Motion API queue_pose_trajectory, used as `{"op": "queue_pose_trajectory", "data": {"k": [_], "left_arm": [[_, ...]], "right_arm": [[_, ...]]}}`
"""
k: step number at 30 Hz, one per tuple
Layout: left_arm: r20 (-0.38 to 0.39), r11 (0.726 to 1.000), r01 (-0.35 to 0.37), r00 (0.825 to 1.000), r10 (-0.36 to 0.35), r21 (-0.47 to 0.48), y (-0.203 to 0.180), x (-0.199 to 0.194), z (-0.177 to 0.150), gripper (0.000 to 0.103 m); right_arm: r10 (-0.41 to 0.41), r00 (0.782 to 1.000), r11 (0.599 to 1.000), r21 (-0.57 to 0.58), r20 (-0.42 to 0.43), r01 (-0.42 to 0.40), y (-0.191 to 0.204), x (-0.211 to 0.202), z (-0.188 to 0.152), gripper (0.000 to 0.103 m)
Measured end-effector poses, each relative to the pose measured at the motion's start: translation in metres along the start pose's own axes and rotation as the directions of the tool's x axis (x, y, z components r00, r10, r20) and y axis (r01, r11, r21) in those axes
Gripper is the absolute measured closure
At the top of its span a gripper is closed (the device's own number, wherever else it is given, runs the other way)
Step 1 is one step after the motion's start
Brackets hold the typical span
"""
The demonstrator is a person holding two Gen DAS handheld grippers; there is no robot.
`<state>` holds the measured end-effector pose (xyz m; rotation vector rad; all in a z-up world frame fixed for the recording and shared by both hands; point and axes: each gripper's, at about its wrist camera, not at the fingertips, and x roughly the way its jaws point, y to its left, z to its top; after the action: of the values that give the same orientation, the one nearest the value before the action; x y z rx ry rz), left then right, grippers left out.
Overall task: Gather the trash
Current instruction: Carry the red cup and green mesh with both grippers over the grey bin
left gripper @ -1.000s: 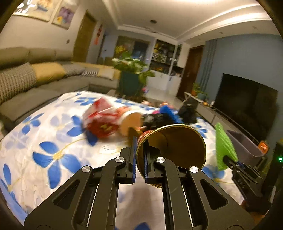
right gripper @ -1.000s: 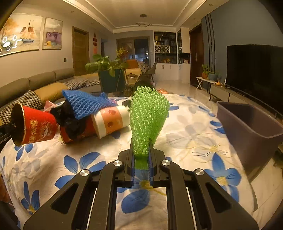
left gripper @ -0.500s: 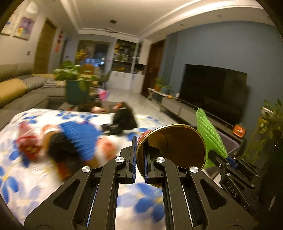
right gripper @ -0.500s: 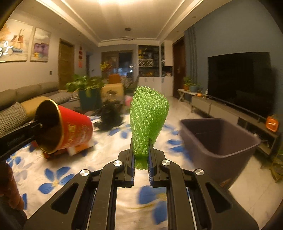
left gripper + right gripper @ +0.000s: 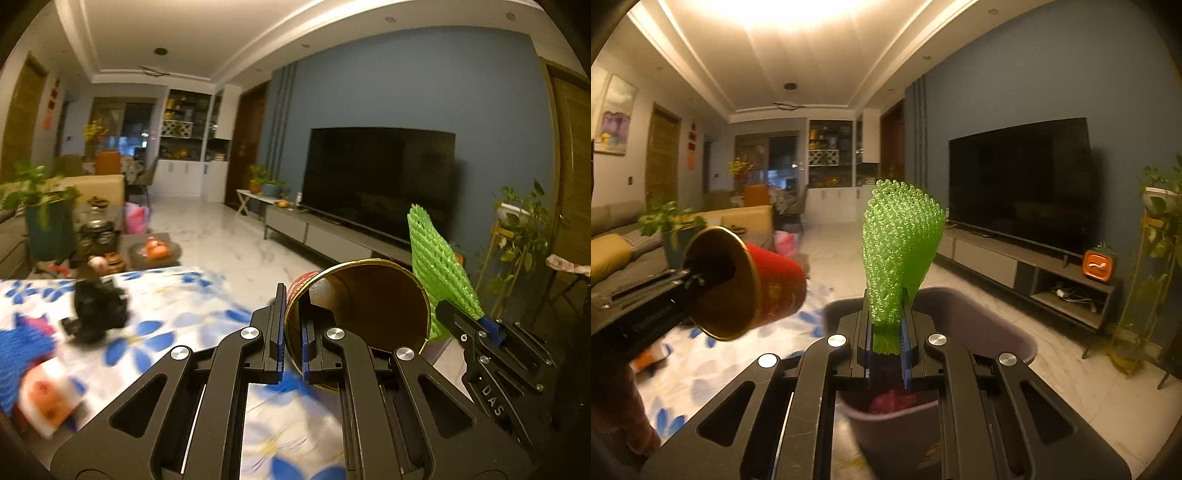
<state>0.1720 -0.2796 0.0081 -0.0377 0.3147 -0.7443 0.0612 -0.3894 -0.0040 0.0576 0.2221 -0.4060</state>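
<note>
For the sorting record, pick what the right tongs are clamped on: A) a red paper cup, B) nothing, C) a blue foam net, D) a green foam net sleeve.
D: in the right wrist view the right tongs pinch the base of the green foam net sleeve, above the grey bin; the red paper cup is gripped by the left tongs.

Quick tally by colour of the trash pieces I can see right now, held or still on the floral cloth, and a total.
Green: 1, the green foam fruit net in the right gripper.
Red: 1, the red paper cup with gold lining in the left gripper.
Blue: 1, the blue foam net on the cloth.
Black: 1, the black crumpled piece on the cloth.
White and orange: 1, the blurred cup on the cloth.
Total: 5
</note>
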Motion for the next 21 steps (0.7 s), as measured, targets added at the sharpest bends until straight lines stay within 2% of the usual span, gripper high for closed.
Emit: {"op": "queue_pose_trajectory", "data": {"k": [7,21], "left_arm": [[-0.041,0.999,0.028,0.999,-0.027,0.022,-0.021,0.054,-0.005,0.097],[-0.082,0.999,0.046,0.996,-0.044,0.015,-0.023,0.091,-0.013,0.097]], "right_arm": [[-0.032,0.999,0.999,0.028,-0.036,0.033,-0.023,0.028,-0.008,0.09],[-0.038,0.997,0.999,0.032,-0.074,0.04,-0.029,0.052,-0.014,0.09]]}}
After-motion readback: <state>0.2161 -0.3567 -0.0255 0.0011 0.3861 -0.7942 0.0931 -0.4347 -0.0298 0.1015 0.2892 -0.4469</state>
